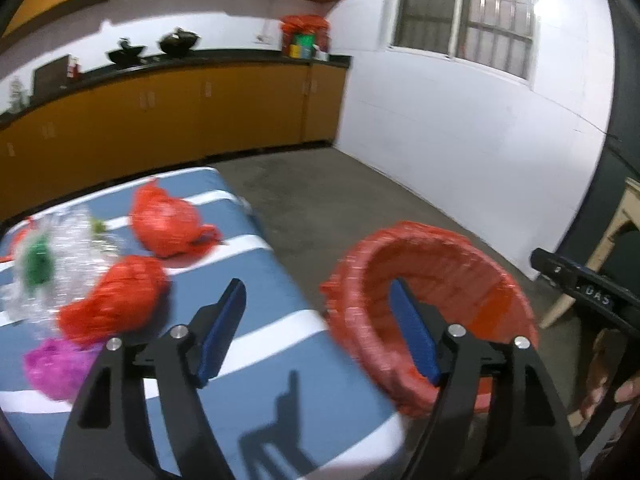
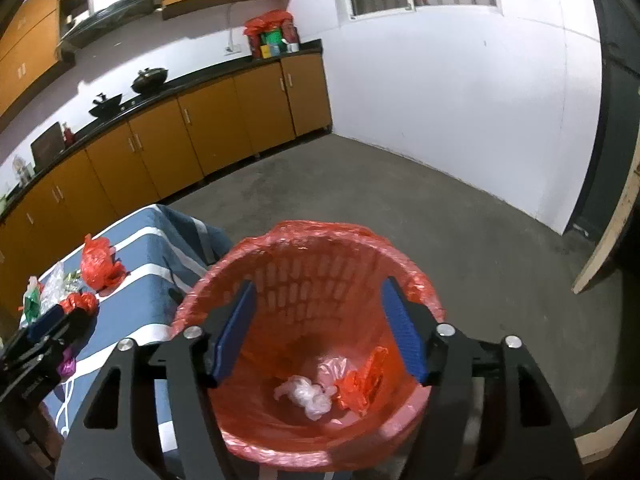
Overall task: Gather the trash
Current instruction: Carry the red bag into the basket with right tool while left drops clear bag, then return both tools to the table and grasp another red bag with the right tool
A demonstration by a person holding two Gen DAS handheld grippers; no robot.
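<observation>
Both claws spread wide and empty beside the red mesh waste basket with a red plastic liner [image 2: 320,320]

The right gripper [image 2: 318,334] hovers over the basket, where white and red plastic scraps [image 2: 324,390] lie. The left gripper [image 1: 318,328] hangs above the blue-and-white striped table [image 1: 256,344]; farther off lie a purple wrapper [image 1: 56,366], crumpled red plastic bags [image 1: 168,220] and clear plastic [image 1: 70,240]

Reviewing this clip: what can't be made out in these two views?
- Left wrist view: motion blur smears the clear plastic wrapper and purple scrap; their exact kind is unreadable.
- Left wrist view: the trash basket interior is hidden by its near rim.
- Right wrist view: the left gripper is cut by the frame edge; its jaws are unclear.
- Countertop items are too small to identify.
</observation>
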